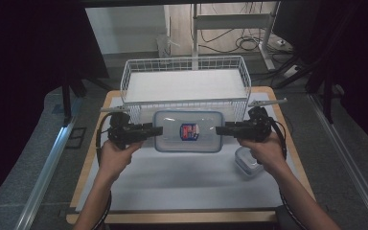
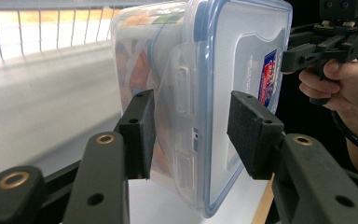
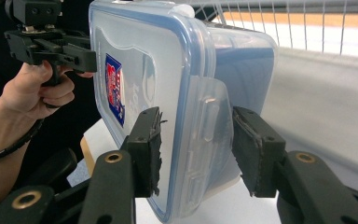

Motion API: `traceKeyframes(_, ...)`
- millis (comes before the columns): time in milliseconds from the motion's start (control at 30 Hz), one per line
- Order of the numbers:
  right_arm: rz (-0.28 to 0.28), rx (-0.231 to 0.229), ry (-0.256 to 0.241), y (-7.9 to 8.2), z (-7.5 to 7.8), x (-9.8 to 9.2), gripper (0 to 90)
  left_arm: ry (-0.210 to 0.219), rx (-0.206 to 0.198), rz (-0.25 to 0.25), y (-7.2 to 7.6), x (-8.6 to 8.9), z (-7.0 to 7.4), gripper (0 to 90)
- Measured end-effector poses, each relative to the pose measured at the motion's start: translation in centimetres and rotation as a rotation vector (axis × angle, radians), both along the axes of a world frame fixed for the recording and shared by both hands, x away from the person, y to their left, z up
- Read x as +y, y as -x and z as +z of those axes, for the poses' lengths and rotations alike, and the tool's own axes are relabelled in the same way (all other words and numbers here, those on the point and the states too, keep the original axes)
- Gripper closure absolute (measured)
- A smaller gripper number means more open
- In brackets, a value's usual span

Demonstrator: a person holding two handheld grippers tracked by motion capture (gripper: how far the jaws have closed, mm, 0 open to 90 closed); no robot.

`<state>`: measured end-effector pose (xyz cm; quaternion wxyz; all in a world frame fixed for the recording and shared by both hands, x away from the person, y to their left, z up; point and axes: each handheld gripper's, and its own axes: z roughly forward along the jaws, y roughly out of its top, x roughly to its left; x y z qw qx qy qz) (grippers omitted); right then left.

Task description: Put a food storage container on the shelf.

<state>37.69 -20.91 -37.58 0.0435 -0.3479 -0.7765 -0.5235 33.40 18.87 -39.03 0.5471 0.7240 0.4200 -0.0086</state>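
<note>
A clear plastic container (image 1: pixel 188 132) with a blue-rimmed lid and a red-and-blue label hangs level just in front of the wire basket. My left gripper (image 1: pixel 159 130) is shut on its left end and my right gripper (image 1: pixel 219 129) on its right end. In the left gripper view the pads (image 2: pixel 142 135) straddle the end latch of the container (image 2: pixel 228 51), one on the body and one on the lid side. In the right gripper view the jaws likewise clamp the container (image 3: pixel 135 56) across its latch flap. Each gripper view shows the other hand and gripper at the far end.
A white wire basket (image 1: pixel 124 81) with a white liner stands at the back of the table. A small clear lidded tub (image 1: pixel 248 163) sits on the white mat (image 1: pixel 187 177) under my right hand. The wooden table edge (image 1: pixel 172 216) runs along the front.
</note>
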Motion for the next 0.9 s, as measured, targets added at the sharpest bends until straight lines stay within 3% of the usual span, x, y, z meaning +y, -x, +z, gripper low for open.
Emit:
traceKeyframes(333,0.000,-0.027,-0.014,-2.4,3.2,1.2,54.0,0.032,-0.033,0.034,-2.2,1.3,3.4,52.9)
traceKeyframes(900,-0.033,-0.056,-0.012,-6.6,6.7,2.2,52.7,0.058,-0.028,0.069,-6.2,1.8,6.1,52.8)
